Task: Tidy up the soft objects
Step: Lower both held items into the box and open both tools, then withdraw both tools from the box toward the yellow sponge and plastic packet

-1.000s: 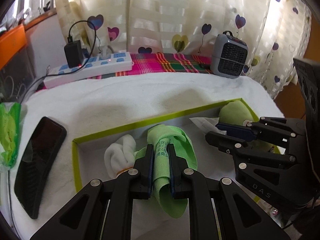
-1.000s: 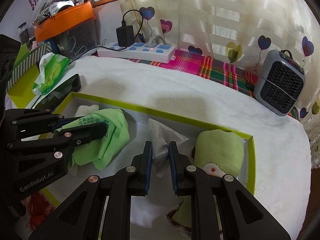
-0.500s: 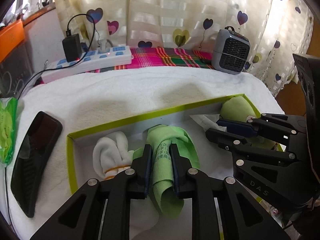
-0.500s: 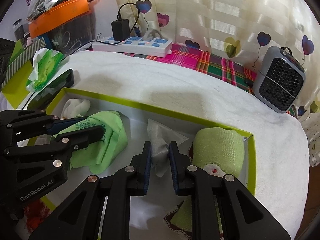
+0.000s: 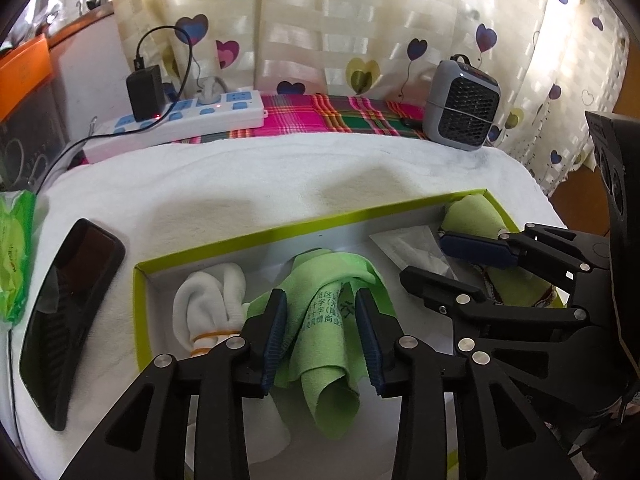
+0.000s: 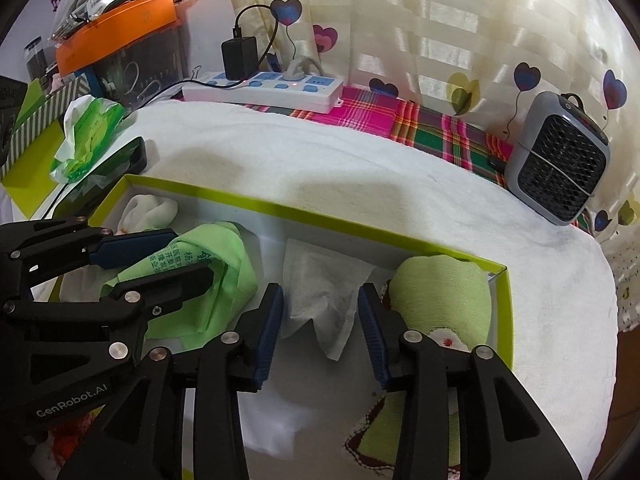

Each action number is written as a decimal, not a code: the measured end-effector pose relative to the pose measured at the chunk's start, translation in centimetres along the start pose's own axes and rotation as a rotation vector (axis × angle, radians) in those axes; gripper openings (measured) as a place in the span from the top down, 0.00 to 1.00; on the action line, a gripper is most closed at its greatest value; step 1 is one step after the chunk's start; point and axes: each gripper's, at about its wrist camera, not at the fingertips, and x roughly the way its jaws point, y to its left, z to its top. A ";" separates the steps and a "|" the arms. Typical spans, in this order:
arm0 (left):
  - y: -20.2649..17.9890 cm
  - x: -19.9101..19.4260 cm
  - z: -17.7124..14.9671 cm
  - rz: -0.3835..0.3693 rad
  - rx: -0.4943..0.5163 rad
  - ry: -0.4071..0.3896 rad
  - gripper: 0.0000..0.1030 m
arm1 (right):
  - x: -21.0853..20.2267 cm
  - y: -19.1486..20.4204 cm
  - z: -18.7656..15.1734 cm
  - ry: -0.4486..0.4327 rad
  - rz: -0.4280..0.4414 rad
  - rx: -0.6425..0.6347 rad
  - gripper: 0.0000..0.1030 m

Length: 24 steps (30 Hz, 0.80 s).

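Between the pads of the left gripper (image 5: 322, 334) a bright green cloth (image 5: 326, 344) with printed characters lies bunched in the box (image 5: 280, 232), a shallow white tray with a yellow-green rim. Its jaws have just been opening and now stand released, a gap showing on either side of the cloth, so the pads no longer press it. Just beside the gripper's left finger sits a rolled white sock (image 5: 210, 308) bound with an orange rubber band, tucked into the box's near-left corner.

The right gripper (image 6: 320, 330) likewise straddles a thin white tissue sheet (image 6: 320, 292) that rests crumpled on the box floor; its jaws too have just been opening and are released, the sheet lying loose between the blue pads. Just past its right finger lies a pale green sock (image 6: 440, 300) with a white, red-dotted and brown-edged pattern, against the box's right end. Seen from the right wrist, the left gripper reaches in from the left side over the green cloth.

Beyond both grippers, outside the box, a white towel (image 5: 280, 184) covers the surface. Left of the left gripper a black phone (image 5: 68, 316) lies on it, and farther left a green tissue pack (image 5: 16, 252). Ahead, near the heart-print curtain (image 5: 360, 20), a white power strip (image 5: 180, 124) with a black adapter rests on a plaid cloth (image 5: 340, 118), and a small grey heater (image 5: 462, 106) stands to the right.
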 end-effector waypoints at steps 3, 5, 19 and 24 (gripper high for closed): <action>0.1 -0.4 -0.1 -0.002 -0.005 -0.003 0.64 | -0.3 -0.1 0.0 -0.007 -0.003 0.007 0.55; 0.0 -0.7 -0.2 -0.002 -0.003 -0.007 0.63 | -0.7 -0.2 -0.1 -0.012 0.004 0.014 0.54; -0.9 -5.1 -1.6 -0.002 -0.003 -0.076 0.60 | -5.1 -0.1 -1.0 -0.093 0.004 0.050 0.52; -1.3 -6.9 -2.4 0.009 0.003 -0.100 0.60 | -6.5 0.0 -1.8 -0.113 0.005 0.069 0.51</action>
